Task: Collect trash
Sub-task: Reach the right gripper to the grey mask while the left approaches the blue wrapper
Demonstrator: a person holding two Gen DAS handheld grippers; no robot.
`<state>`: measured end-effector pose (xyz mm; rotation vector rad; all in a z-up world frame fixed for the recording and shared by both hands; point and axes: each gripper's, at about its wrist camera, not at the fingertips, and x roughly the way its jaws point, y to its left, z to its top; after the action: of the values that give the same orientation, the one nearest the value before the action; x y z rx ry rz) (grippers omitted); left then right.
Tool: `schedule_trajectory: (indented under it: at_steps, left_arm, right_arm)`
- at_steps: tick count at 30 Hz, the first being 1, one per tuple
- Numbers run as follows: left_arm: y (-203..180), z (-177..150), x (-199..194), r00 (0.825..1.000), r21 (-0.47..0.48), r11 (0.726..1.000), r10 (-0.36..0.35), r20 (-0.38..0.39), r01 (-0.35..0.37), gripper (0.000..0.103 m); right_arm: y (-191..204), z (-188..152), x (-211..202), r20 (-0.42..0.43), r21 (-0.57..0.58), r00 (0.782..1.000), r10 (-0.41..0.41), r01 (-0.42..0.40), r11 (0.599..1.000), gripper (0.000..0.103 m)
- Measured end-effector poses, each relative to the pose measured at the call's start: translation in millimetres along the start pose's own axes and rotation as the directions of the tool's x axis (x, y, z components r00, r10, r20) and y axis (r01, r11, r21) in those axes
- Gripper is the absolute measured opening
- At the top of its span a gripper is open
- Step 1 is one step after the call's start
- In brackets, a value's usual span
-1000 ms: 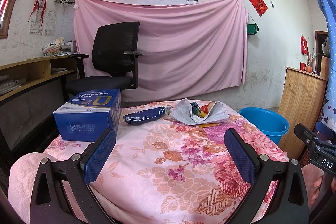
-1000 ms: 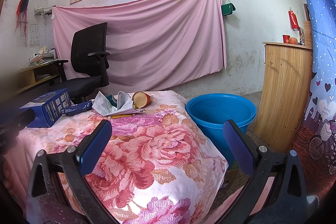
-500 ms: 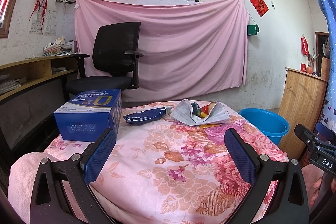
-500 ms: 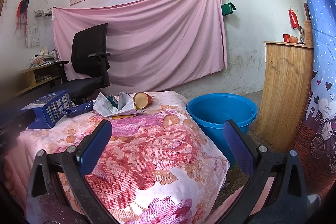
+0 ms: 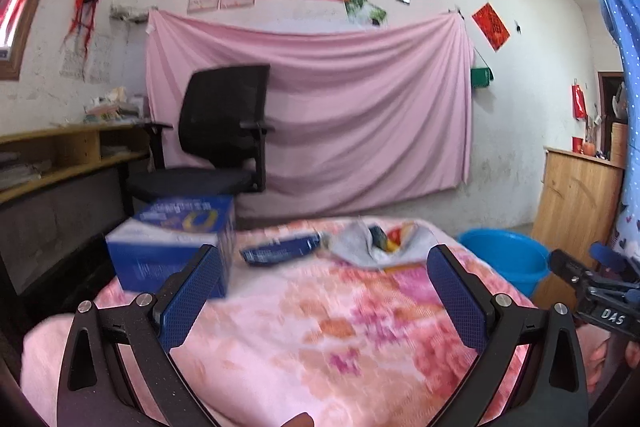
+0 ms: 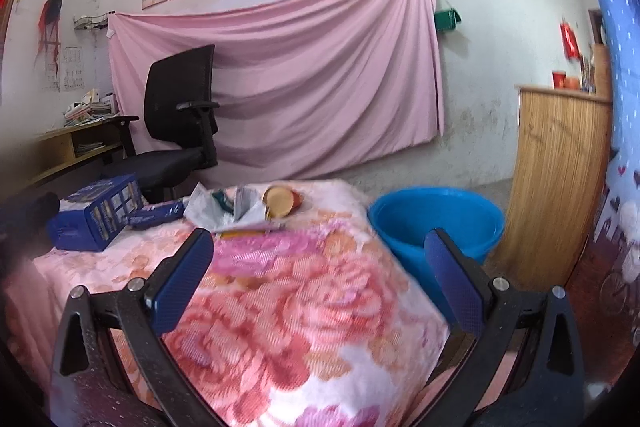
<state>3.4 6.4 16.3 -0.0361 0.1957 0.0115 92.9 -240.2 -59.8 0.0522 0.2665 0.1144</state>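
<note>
On the far part of the flowered table cover [image 5: 320, 327] lie a crumpled newspaper with bright scraps inside [image 5: 376, 243], a dark blue wrapper [image 5: 280, 250] and a blue carton [image 5: 176, 247]. From the right wrist view the same newspaper [image 6: 228, 207], wrapper [image 6: 158, 215], carton [image 6: 96, 217] and a tipped brown cup [image 6: 282, 202] show. My left gripper [image 5: 326, 291] is open over the near table, nothing between its pads. My right gripper [image 6: 316, 279] is open too, near the table's right edge. The blue basin [image 6: 436, 223] stands on the floor to the right.
A black office chair [image 5: 224, 139] stands behind the table before a pink hanging cloth [image 5: 320, 99]. A wooden shelf desk [image 5: 60, 155] runs along the left. A wooden cabinet [image 6: 560, 179] stands right of the basin. The blue basin [image 5: 504, 259] also shows in the left view.
Both grippers have moved forward and slightly up toward the trash; the current frames are motion-blurred. Neither gripper's opening has changed. The objects on the table lie as before.
</note>
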Motion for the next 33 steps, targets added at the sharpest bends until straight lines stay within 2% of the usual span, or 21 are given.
schedule_trajectory:
  at_steps: [10,17,20,23,26,29,33]
  left_arm:
    - [24,43,57,0.999,0.012,0.999,-0.032,-0.006,0.032,0.101]
    - [31,58,97,0.998,0.039,0.999,-0.022,0.062,0.019,0.101]
    - [33,57,115,0.997,0.054,0.998,-0.027,0.073,0.023,0.101]
    - [35,49,132,0.999,0.094,0.996,-0.009,0.052,0.004,0.101]
    - [42,41,152,0.999,0.076,0.997,-0.028,-0.029,0.03,0.101]
    - [44,35,165,0.995,0.069,0.997,-0.04,-0.094,0.047,0.101]
    - [40,25,188,0.978,0.107,0.992,-0.042,-0.205,0.065,0.096]
  right_arm:
    - [1,40,32,0.073,-0.05,0.997,0.002,0.002,0.999,0.103]
    - [8,67,63,0.125,-0.025,0.992,0.014,-0.011,1.0,0.103]
    - [15,72,81,0.119,-0.022,0.993,0.026,-0.023,0.999,0.103]
    - [20,70,103,0.07,-0.031,0.997,0.041,-0.039,0.999,0.103]
    - [28,63,133,-0.049,-0.057,0.998,0.046,-0.049,0.997,0.103]
    - [31,52,150,-0.128,-0.071,0.989,0.07,-0.079,0.994,0.103]
    - [36,42,168,-0.225,-0.063,0.97,0.095,-0.112,0.992,0.103]
